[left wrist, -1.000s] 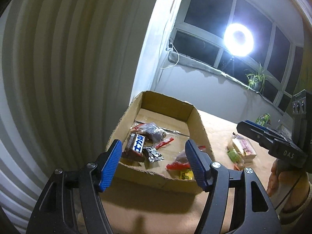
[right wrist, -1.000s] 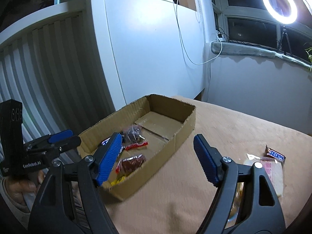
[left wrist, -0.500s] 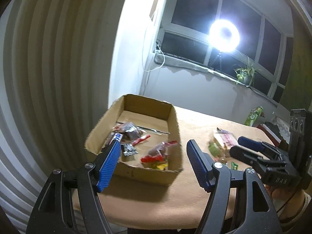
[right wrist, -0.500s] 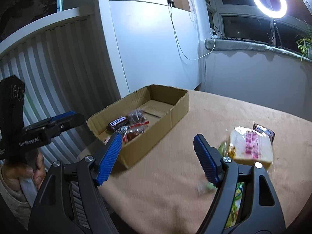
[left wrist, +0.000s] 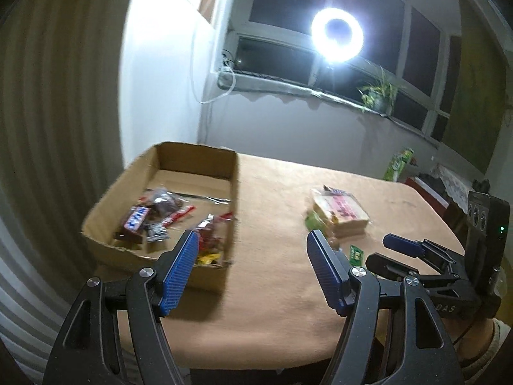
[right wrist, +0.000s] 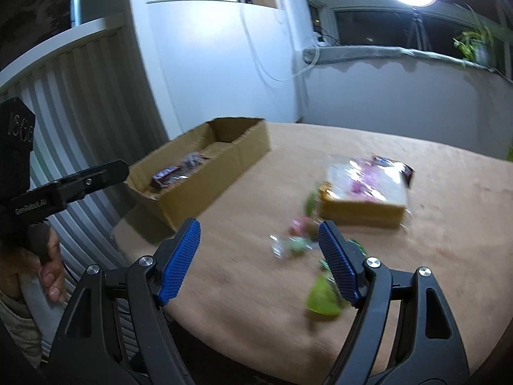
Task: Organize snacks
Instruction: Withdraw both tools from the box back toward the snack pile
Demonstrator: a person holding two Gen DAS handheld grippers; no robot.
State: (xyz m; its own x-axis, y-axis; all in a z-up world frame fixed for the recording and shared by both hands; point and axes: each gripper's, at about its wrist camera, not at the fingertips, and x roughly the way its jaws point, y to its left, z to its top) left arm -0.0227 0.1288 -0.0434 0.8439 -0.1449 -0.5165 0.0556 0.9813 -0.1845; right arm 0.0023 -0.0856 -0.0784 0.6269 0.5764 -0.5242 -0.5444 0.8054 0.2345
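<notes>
1. Cardboard box (left wrist: 179, 205) at the tabletop's (left wrist: 272, 292) left end; chocolate bar (left wrist: 136, 218) and red wrappers lie inside.
2. Bread pack (right wrist: 365, 192) right of box, loose green sweets (right wrist: 298, 243) just beside it.
3. Left gripper (left wrist: 253, 272): jaws apart, empty, near box corner.
4. Right gripper (right wrist: 259, 256): jaws apart, empty, over sweets.

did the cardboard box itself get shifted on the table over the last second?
Cannot tell. The cardboard box sits further left in the left wrist view, but the ring light and window shifted too, so the camera moved.
</notes>
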